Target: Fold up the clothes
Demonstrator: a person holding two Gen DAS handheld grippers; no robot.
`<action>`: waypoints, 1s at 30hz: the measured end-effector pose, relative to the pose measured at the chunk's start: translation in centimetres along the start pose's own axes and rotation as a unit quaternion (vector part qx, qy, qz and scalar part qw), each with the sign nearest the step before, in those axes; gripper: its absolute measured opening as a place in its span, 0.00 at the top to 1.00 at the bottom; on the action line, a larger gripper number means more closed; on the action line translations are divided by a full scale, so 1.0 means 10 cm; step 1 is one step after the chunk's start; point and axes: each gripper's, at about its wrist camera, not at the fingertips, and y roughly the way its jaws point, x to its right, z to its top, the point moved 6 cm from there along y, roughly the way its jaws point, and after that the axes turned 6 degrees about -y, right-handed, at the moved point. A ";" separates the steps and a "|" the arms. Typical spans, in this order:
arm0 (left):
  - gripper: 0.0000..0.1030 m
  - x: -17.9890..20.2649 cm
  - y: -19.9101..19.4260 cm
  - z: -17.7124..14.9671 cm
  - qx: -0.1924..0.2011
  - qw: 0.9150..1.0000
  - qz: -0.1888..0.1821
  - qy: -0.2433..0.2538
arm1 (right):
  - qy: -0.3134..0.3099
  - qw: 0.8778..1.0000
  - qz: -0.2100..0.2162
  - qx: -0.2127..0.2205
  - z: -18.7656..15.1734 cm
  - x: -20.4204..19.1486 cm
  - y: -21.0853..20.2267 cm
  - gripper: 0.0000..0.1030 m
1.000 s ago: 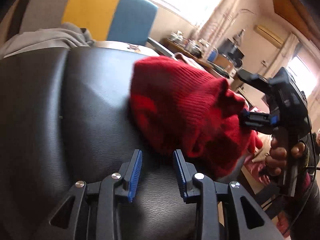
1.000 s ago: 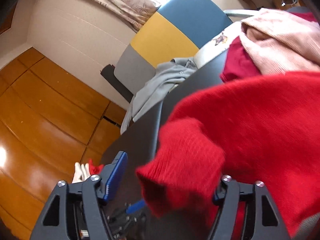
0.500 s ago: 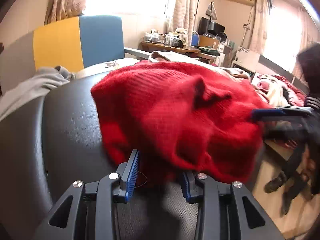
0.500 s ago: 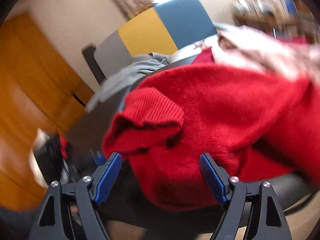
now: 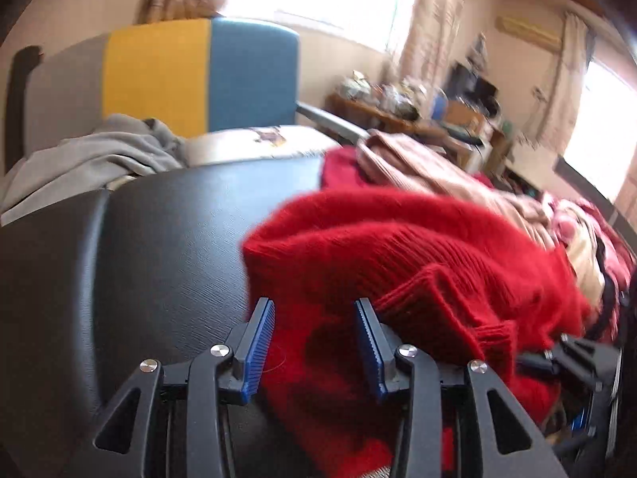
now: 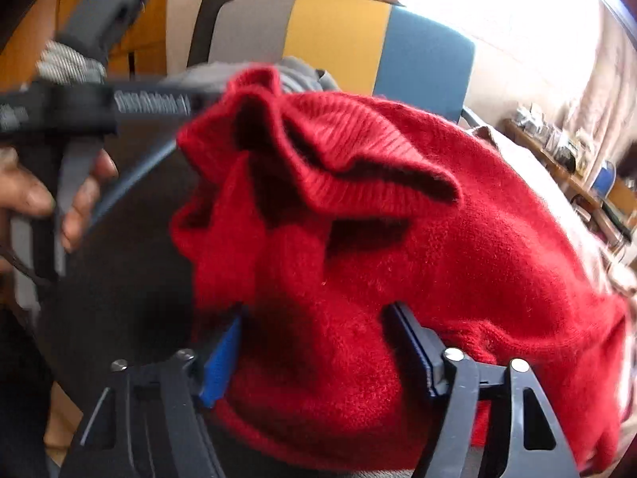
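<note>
A crumpled red knit sweater [image 5: 398, 247] lies on the black leather surface [image 5: 119, 263]; it also fills the right wrist view [image 6: 418, 247]. My left gripper [image 5: 314, 318] is open, its blue pads on either side of the sweater's near edge. My right gripper [image 6: 318, 330] is open, with the sweater's bulk bunched between its pads. The left gripper also shows in the right wrist view [image 6: 151, 103], next to the sweater's ribbed cuff. The right gripper shows in the left wrist view at the lower right [image 5: 557, 358].
A pink garment [image 5: 438, 175] and other clothes lie behind the red sweater. A grey garment [image 5: 95, 155] lies at the back left. A grey, yellow and blue chair back [image 5: 199, 75] stands behind the surface. A cluttered desk [image 5: 418, 107] stands by the window.
Both grippers have shifted around the sweater. The sweater now lies lower and flatter on the surface. The right gripper has moved in, so fabric sits between its open pads.
</note>
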 end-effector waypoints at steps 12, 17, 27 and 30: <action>0.55 -0.24 -0.63 -0.83 -0.055 0.995 -0.012 0.084 | 0.137 0.982 0.112 0.073 -0.15 0.52 -0.03 0.41; 0.54 0.22 -0.50 -0.67 -0.040 0.989 -0.045 0.134 | 0.092 0.988 0.102 0.076 -0.20 0.32 -0.11 0.20; 0.60 -0.01 -0.01 -0.07 -0.021 0.997 -0.067 -0.044 | -0.051 0.997 0.040 0.047 -0.35 0.02 -0.05 0.00; 0.87 -0.24 0.08 -0.03 -0.029 0.990 -0.077 -0.118 | -0.052 0.998 0.027 0.028 -0.34 0.06 -0.06 0.09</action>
